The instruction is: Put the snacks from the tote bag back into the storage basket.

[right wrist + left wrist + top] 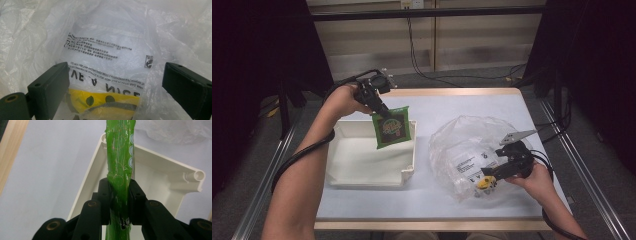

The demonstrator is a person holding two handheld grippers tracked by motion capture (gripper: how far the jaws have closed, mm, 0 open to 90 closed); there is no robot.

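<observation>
Green snack packet going into the white tray

The left gripper (379, 107) is clamped on the top edge of the green snack packet (393, 129), which hangs over the white tray (408, 172); next it needs lowering and letting go. The right gripper (492, 172), jaws spread, rests at the clear plastic bag (462, 135), perhaps steadying it beside a yellow item (486, 183).

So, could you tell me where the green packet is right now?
In the high view, the green packet hangs from the left gripper over the white tray's far right corner, left of the plastic bag.
</observation>
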